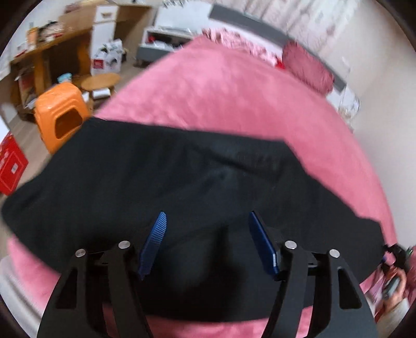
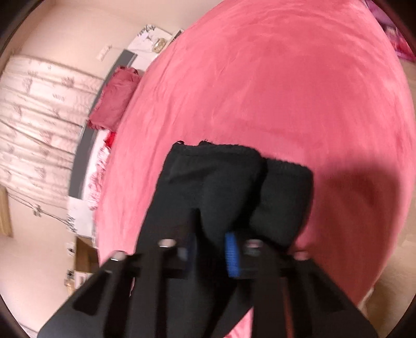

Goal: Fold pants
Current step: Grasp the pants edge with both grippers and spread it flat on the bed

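I inspect the surface first: a bed under a pink plush cover fills both views, and the black pants lie spread across its near part.

Room, left to right in the left wrist view: a red box on the floor at the far left, an orange plastic stool beside the bed's left edge, a small round wooden stool behind it, a wooden desk loaded with clutter, a white cabinet, then a dark pink pillow at the far right of the bed, against a grey headboard.

The left gripper hangs over the pants with its blue fingers well apart; I see cloth under the gap but nothing pinched between them.

The right wrist view alone shows the two leg ends of the pants, lying side by side and pointing away towards the far side of the cover. It also shows pale patterned curtains at left. The right gripper is blurred; its fingers stand close together with a fold of black cloth between them, so I read it as clamped on the pants.

Only the left view shows the desk side of the room, and at its lower right edge the person's hand.
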